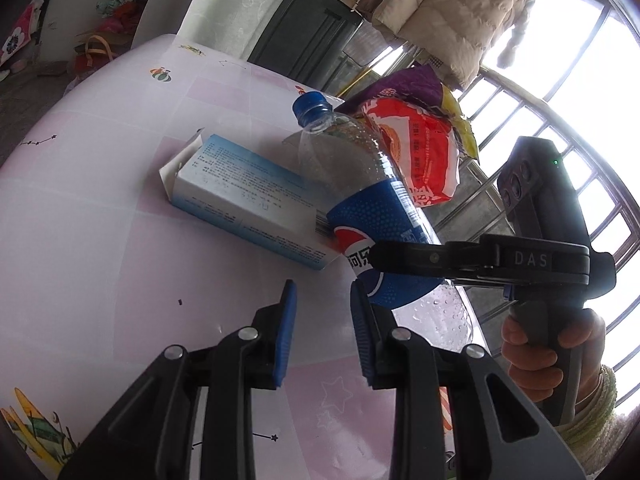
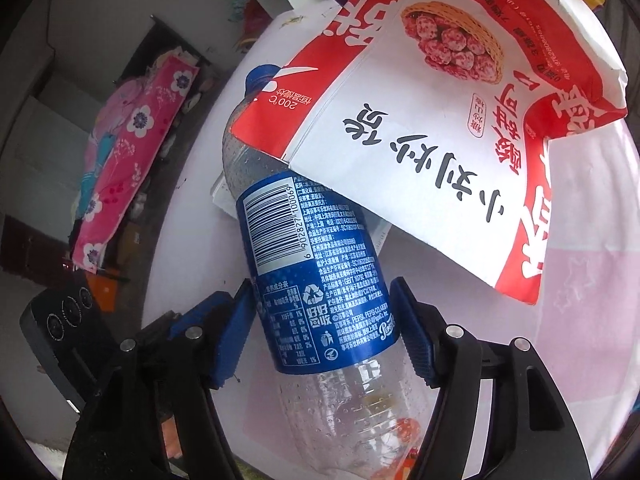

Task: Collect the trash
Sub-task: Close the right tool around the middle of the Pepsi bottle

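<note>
- We see one empty cola bottle lifted above the table, tilted, blue cap away from us.
- Our right gripper clamps its blue label, pointing steeply down; a hand grips the handle.
- Our left gripper hangs just beside the bottle, jaws narrowly parted, nothing between them.
- One red-and-white snack bag overlaps the bottle's neck; one purple bag behind.
- One blue-and-white carton lies flat.

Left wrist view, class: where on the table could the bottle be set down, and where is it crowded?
Free: the pink tablecloth left of the blue-and-white box, and the strip before the left gripper. Crowded: far right, where bottle, box and red snack bag overlap.
</note>
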A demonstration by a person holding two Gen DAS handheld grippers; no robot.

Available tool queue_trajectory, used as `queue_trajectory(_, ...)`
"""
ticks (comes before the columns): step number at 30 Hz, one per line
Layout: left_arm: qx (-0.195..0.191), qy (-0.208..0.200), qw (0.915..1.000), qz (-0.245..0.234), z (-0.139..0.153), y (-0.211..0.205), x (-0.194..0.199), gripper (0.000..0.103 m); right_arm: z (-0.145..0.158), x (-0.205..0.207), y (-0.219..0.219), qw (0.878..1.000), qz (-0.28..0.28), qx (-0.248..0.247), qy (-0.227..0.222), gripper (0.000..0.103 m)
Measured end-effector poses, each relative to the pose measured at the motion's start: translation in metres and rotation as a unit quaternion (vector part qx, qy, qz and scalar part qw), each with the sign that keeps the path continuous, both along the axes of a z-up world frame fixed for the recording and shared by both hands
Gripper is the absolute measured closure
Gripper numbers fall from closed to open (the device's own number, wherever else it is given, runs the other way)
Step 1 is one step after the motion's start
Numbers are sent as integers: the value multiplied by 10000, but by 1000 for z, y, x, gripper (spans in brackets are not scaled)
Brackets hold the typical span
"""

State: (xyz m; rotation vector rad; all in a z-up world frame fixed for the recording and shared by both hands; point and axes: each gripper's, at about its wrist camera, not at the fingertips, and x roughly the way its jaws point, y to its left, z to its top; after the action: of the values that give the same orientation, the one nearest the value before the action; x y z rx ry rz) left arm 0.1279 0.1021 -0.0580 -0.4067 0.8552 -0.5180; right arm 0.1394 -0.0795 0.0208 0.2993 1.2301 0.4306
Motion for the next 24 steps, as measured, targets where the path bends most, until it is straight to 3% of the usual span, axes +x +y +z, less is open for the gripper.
queue_trajectory(13, -14, 83, 9999, 148, -4, 8, 1, 76, 8, -12, -18, 9999, -78, 28, -126, 42)
queue_trajectory(24, -23, 130, 9996, 265, -5, 12, 1, 76, -4, -16, -36, 9982, -87, 508, 303, 44)
